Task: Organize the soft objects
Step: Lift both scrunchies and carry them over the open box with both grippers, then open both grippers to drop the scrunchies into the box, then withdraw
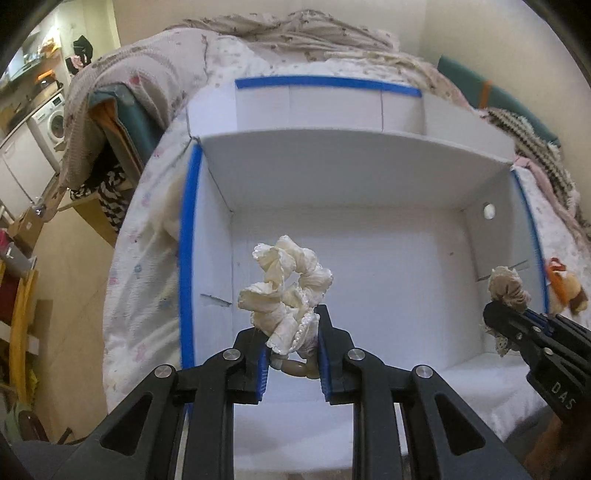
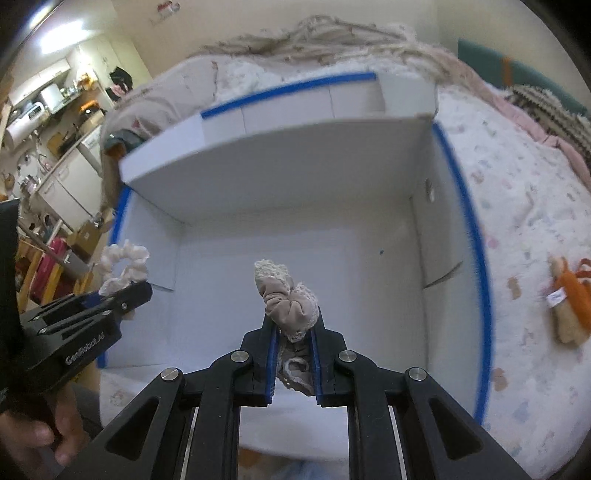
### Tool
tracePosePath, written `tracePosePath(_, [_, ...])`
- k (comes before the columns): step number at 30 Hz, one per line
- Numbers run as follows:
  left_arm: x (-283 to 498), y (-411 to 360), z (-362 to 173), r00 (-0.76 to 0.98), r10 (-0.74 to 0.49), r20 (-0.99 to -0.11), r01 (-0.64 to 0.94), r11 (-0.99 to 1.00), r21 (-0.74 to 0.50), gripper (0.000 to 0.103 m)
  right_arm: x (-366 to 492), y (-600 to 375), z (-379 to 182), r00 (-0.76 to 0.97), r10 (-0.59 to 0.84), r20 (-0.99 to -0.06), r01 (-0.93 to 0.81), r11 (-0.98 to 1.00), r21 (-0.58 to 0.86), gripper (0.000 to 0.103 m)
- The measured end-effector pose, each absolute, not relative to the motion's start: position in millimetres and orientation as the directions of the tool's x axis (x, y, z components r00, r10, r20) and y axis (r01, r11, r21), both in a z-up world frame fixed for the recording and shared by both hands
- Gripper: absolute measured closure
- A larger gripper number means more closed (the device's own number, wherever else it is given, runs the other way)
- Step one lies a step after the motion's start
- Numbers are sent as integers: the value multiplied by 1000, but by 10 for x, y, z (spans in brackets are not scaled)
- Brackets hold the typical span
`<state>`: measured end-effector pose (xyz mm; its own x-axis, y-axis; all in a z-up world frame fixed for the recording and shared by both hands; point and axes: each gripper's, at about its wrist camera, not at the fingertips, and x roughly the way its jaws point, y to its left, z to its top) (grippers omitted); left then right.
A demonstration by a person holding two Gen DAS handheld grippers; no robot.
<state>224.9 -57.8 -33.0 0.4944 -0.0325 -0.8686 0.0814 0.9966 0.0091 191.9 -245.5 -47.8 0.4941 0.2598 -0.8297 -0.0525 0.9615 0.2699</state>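
My left gripper is shut on a cream ruffled scrunchie, held over the inside of a white cardboard box with blue-taped edges. My right gripper is shut on a beige scrunchie with lace trim, also above the box floor. Each gripper shows in the other's view: the right gripper at the box's right wall with the beige scrunchie, the left gripper at the box's left wall with the cream scrunchie. The box floor looks bare.
The box lies on a bed with a pale printed cover. A small orange and tan plush toy lies on the cover right of the box. Crumpled blankets pile up behind it. A person's hand holds the left gripper. Shelves and a washing machine stand at far left.
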Motion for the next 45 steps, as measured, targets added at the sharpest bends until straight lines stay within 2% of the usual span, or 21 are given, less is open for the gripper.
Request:
tracePosePath(9, [2410,-649,-598,467,-51,-883,105,994,-1,83,2183,-2320,-910,393,233,-889,-20,969,245,86])
tracePosePath(12, [2440,-686,-675,458,-16,-889,114,993,41,83,2206,-2269,-997,365,218,-905,-23,974,226,86])
tracePosePath(19, [2498,-687,-759,425,-30,-905,107,994,18,82,2225,-2242,-1061,339,213,-916,-4,974,225,86])
tracePosePath(23, [2504,-721,-758,428,-33,-903,127,992,25,72,2194,-2260,-1004,356,219,-909,-7,973,232,85])
tracePosePath(25, [2493,-738,-754,431,-43,-901,137,990,18,69,2160,-2242,-964,367,217,-904,-18,974,227,79])
tracePosePath(27, [2488,-743,-747,436,-50,-899,139,990,12,62,2113,-2203,-908,383,204,-901,-34,978,207,62])
tracePosePath(28, [2482,-742,-736,440,-49,-897,139,990,15,61,2084,-2186,-869,398,196,-896,-44,980,195,44])
tracePosePath(29, [2472,-739,-722,448,-45,-893,140,990,20,59,2052,-2175,-825,418,199,-886,-55,979,194,36])
tracePosePath(32, [2422,-717,-653,474,-48,-879,149,988,26,40,1993,-2152,-748,439,200,-876,-70,980,189,35])
tracePosePath(34, [2391,-708,-615,494,-29,-869,142,989,47,36,2004,-2181,-710,451,222,-864,-74,975,211,30])
tracePosePath(36, [2340,-686,-577,501,-27,-865,131,990,46,35,1960,-2208,-653,476,251,-843,-82,967,242,11])
tracePosePath(38, [2292,-652,-543,499,-52,-865,129,992,15,34,1890,-2243,-577,514,253,-820,-84,966,246,0])
tracePosePath(45, [2115,-655,-359,567,-60,-822,164,985,42,34,1736,-2391,-314,593,275,-756,-116,959,258,0])
